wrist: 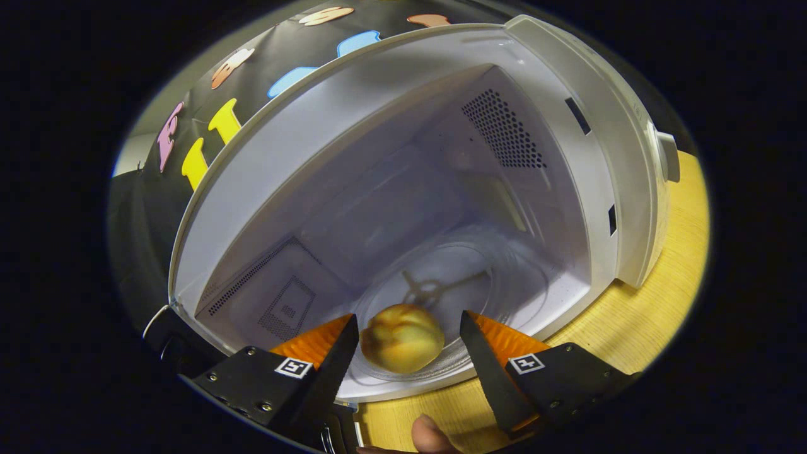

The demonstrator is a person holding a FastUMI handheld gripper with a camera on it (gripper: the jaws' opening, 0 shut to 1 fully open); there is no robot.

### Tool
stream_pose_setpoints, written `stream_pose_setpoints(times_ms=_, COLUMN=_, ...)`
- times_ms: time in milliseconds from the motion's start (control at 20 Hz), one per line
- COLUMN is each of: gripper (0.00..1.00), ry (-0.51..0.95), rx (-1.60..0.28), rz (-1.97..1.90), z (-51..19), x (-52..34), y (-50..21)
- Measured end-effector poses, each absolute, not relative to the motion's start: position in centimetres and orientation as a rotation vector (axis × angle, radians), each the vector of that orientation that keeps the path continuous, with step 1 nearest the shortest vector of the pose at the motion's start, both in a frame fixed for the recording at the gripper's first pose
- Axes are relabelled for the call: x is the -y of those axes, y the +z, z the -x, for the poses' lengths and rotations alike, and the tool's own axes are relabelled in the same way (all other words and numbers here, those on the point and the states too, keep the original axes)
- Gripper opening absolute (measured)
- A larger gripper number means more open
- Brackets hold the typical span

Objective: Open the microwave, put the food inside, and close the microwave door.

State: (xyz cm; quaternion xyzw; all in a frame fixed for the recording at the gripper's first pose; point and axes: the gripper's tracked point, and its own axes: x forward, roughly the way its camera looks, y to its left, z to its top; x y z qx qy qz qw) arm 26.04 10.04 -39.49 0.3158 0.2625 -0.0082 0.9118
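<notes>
Parted jaws flank bun [401,338] on open microwave's [403,189] turntable [504,284].

One microwave [403,189] sitting open, one bun [402,338] lying on one glass plate [504,277], one gripper [408,343] with two fingers spread apart.

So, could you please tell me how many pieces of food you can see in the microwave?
1. A single yellowish bun-like food item sits on the glass turntable near the microwave's front opening, between the fingers of the open hand-held gripper; neither finger clearly presses on it. Nothing else appears inside.
</notes>
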Motion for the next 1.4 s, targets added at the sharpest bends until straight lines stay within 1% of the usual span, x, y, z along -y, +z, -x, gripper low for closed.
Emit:
stream_pose_setpoints(times_ms=250, gripper=0.97, ry=0.081, rx=-0.531, rz=-0.613, z=-24.1, x=-10.5, y=-37.1)
stream_pose_setpoints(times_ms=450, gripper=0.97, ry=0.190, rx=-0.503, rz=-0.579, z=-19.9, x=-10.7, y=-33.6)
stream_pose_setpoints(times_ms=550, gripper=0.97, ry=0.281, rx=-0.487, rz=-0.518, z=-16.2, x=-11.4, y=-31.3)
stream_pose_setpoints(times_ms=650, gripper=0.98, ry=0.404, rx=-0.459, rz=-0.431, z=-11.7, x=-12.1, y=-28.6)
stream_pose_setpoints(times_ms=800, gripper=0.97, ry=0.578, rx=-0.373, rz=-0.320, z=-4.0, x=-12.8, y=-23.8)
stream_pose_setpoints(times_ms=950, gripper=0.97, ry=0.723, rx=-0.292, rz=-0.314, z=3.0, x=-14.2, y=-19.5)
stream_pose_setpoints(times_ms=1100, gripper=0.97, ry=0.822, rx=-0.237, rz=-0.290, z=8.2, x=-15.7, y=-16.7)
stream_pose_setpoints(times_ms=1250, gripper=0.97, ry=0.891, rx=-0.085, rz=-0.225, z=12.4, x=-18.3, y=-13.0)
stream_pose_setpoints(times_ms=1300, gripper=0.97, ry=0.911, rx=-0.061, rz=-0.197, z=13.2, x=-19.7, y=-12.8)
stream_pose_setpoints(times_ms=1400, gripper=0.97, ry=0.957, rx=-0.091, rz=-0.149, z=14.7, x=-23.1, y=-14.6)
